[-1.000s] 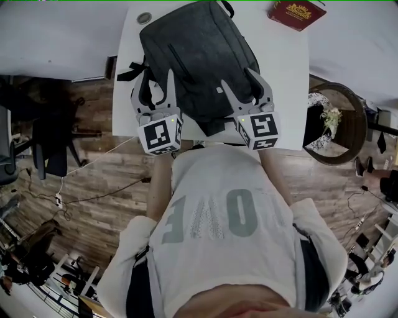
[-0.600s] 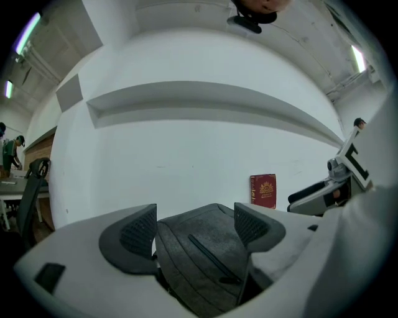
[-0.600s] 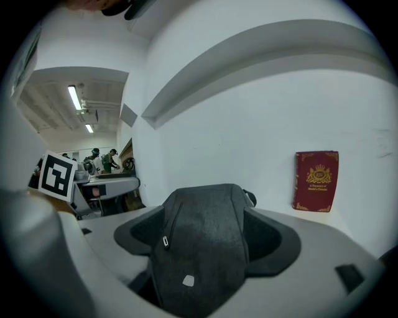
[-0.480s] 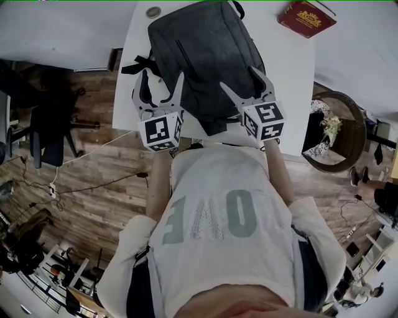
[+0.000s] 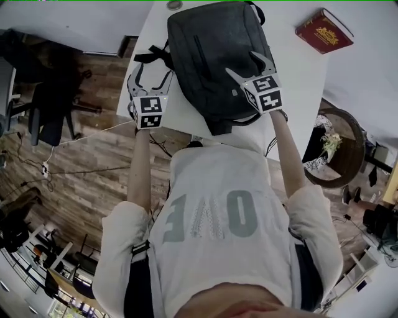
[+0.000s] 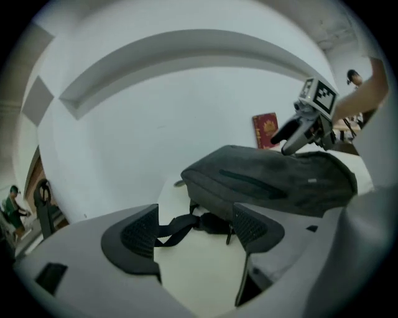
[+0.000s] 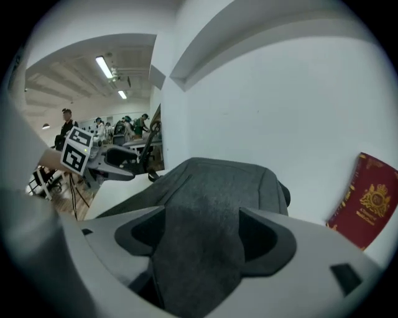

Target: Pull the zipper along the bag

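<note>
The left hand-held gripper is spread wide and holds nothing. It hangs just off the bag's left edge, and the bag's black strap lies on the surface between its pads, untouched. The right hand-held gripper is spread just as wide over the near right corner of the bag. A ridge of the grey cloth runs up between its pads, and I see no pinch on it.

The bag lies flat and takes up most of the white surface. A long zipper line runs down its top face, clear of both hand-held grippers. A red book lies well beyond the bag's far right corner. A small round thing, too small to identify, sits just past its far left corner.

Left of the bag, below the surface, are a wood-plank floor, a dark office chair and a thin cable. To the bag's right stands a round wooden stand with a plant. Behind the bag is a plain white wall. In the right gripper view, people stand far off under strip lights.
</note>
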The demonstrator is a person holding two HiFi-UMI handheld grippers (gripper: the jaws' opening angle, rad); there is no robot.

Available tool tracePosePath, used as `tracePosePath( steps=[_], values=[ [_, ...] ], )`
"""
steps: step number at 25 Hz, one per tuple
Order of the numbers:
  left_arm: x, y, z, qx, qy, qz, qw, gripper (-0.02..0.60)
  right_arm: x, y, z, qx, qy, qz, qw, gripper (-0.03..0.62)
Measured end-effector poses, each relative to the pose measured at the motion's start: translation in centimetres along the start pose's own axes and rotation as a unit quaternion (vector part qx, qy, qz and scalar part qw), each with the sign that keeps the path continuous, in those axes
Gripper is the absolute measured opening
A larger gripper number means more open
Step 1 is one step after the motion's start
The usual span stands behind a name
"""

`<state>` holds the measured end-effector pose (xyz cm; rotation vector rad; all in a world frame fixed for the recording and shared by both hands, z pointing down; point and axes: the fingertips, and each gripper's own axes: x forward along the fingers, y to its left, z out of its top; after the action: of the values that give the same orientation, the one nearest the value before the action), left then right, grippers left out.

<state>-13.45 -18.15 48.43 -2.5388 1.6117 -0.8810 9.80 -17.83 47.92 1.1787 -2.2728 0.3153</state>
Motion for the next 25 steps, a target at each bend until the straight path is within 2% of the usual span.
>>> tracePosePath(
  steps=[3, 6, 9, 13, 15, 19, 25],
  values=[
    [1.0, -0.8, -2.0, 0.056, 0.032, -0.034, 0.9973, 0.359, 2.4, -0.2, -1.9, -0.040, 0.051, 0.010, 0.998, 0.374],
    [2.0, -1.7, -3.6, 0.091, 0.056, -0.066, 0.9921, 0.359, 3.9, -0.3, -3.2, -0.065, 0.084, 0.014, 0.994, 0.374],
    [3.1, -2.6, -4.7, 0.112, 0.074, -0.092, 0.9867, 0.359, 4.8, -0.4, -3.9, -0.081, 0.097, 0.010, 0.992, 0.374],
    [4.3, -3.6, -5.8, 0.145, 0.092, -0.112, 0.9788, 0.359, 5.3, -0.4, -4.1, -0.088, 0.087, 0.004, 0.992, 0.374],
    [4.7, -3.5, -6.0, 0.147, 0.096, -0.111, 0.9782, 0.359, 5.4, -0.3, -4.0, -0.090, 0.078, 0.002, 0.993, 0.374],
    [4.6, -3.2, -6.3, 0.110, 0.099, -0.112, 0.9826, 0.357, 5.2, 0.0, -3.8, -0.091, 0.063, -0.002, 0.994, 0.374],
    [5.2, -3.5, -5.6, 0.104, 0.091, -0.113, 0.9839, 0.357, 5.1, -0.2, -3.9, -0.092, 0.062, -0.004, 0.994, 0.374]
  ],
)
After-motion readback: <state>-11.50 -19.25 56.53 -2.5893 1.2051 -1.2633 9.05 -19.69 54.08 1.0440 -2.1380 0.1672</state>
